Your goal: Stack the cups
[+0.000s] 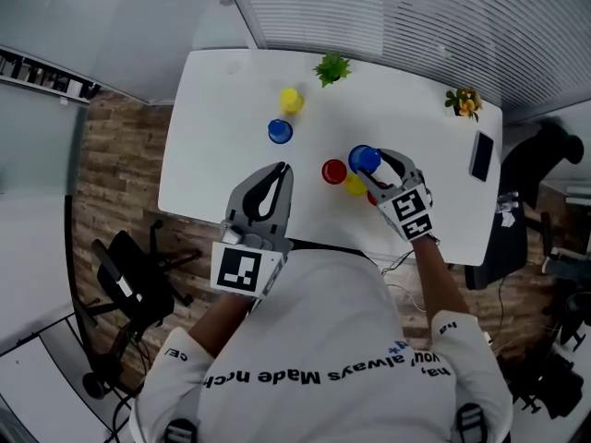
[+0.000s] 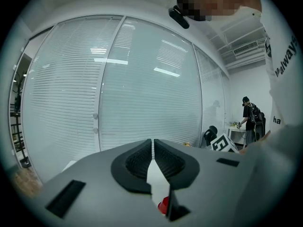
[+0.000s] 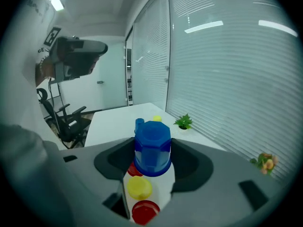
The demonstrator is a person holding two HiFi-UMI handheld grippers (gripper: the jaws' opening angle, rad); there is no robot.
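Note:
My right gripper (image 1: 374, 166) is shut on a blue cup (image 1: 363, 159) and holds it above the white table (image 1: 222, 137). In the right gripper view the blue cup (image 3: 152, 143) fills the space between the jaws of that gripper (image 3: 152, 156), base toward the camera. Beneath it stand a red cup (image 1: 334, 171), a yellow cup (image 1: 355, 185) and a second red cup (image 1: 373, 197), half hidden. Farther left are another blue cup (image 1: 280, 131) and a yellow cup (image 1: 291, 100). My left gripper (image 1: 280, 170) hangs shut and empty over the table's near edge.
A small green plant (image 1: 331, 67) and a pot of flowers (image 1: 464, 102) stand along the far edge by the blinds. A dark flat device (image 1: 481, 156) lies at the right end. Office chairs (image 1: 129, 280) stand on the floor at both ends of the table.

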